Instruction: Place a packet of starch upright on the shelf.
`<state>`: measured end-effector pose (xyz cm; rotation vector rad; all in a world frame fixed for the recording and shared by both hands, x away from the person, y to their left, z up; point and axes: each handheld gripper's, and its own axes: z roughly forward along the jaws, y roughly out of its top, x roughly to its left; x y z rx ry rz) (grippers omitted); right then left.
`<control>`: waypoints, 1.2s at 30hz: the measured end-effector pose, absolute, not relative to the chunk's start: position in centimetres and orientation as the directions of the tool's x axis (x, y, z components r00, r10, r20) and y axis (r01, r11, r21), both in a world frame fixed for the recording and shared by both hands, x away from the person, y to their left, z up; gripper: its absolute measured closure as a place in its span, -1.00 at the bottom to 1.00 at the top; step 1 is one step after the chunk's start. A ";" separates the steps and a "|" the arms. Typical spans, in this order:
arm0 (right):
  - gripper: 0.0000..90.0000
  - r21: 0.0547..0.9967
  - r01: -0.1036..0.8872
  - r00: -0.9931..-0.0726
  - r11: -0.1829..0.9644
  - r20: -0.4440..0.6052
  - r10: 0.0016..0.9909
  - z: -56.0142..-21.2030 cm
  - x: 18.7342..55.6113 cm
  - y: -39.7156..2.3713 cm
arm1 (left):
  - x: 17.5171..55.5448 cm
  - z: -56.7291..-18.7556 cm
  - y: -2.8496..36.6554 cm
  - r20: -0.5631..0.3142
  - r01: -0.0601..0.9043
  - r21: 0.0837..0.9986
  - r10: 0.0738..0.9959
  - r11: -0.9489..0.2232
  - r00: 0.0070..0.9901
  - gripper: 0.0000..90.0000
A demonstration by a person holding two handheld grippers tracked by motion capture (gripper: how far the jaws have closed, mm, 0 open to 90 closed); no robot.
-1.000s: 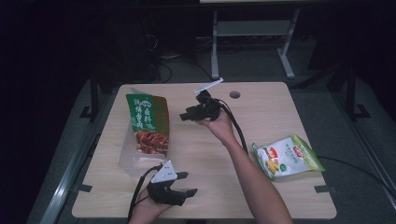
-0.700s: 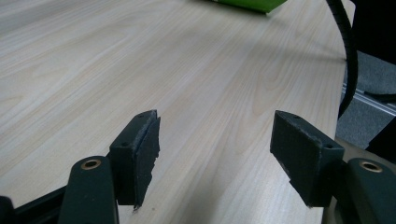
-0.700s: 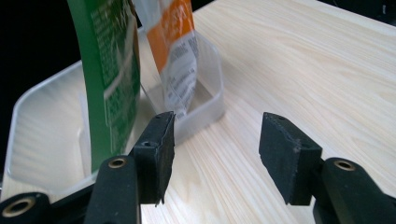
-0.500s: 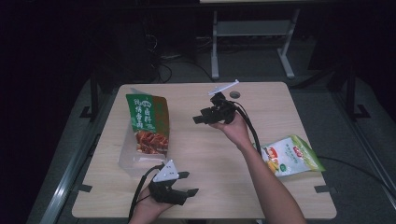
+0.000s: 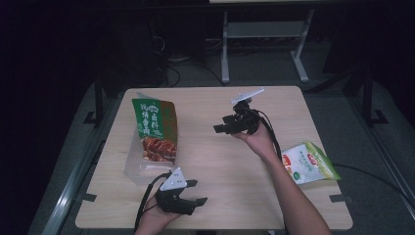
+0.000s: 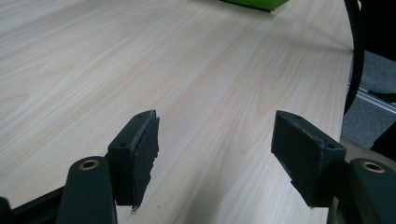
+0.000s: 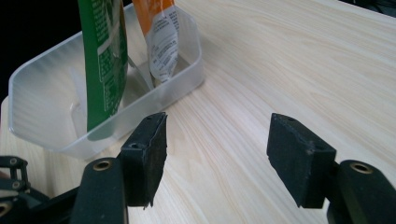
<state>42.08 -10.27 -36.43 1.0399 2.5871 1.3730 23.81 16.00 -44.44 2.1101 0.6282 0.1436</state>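
Note:
A green and orange snack bag stands upright in a clear plastic bin at the table's left. In the right gripper view the bag and the bin lie ahead and to the left. My right gripper hovers over the middle of the table, pointing left toward the bag and apart from it. Its jaws have just been opening, and the right gripper has nothing between them. My left gripper rests at the near edge; the left gripper is open over bare wood.
A second green snack bag lies flat at the table's right edge, beside the right forearm. The wooden table has bare room between the bin and that bag. A metal frame stands on the floor behind.
My right gripper has drawn back to the right, away from the bag in the bin, and its jaws stand wider. The bag stays upright in the bin. The left gripper has not moved.

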 end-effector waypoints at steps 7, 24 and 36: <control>-0.25 0.735 0.555 -0.760 0.389 0.259 0.596 -36.7 41.5 -12.2 | 23.9 -44.5 15.9 -0.134 0.385 0.799 0.487 -0.462 0.863 -0.30; -0.40 0.719 0.606 -0.700 0.341 0.278 0.657 -37.7 39.7 -17.0 | 24.1 -44.7 15.7 -0.155 0.396 0.793 0.475 -0.463 0.866 -0.30; -0.40 0.729 0.611 -0.675 0.309 0.276 0.684 -37.9 37.4 -20.5 | 24.2 -44.3 15.2 -0.176 0.401 0.805 0.469 -0.437 0.865 -0.34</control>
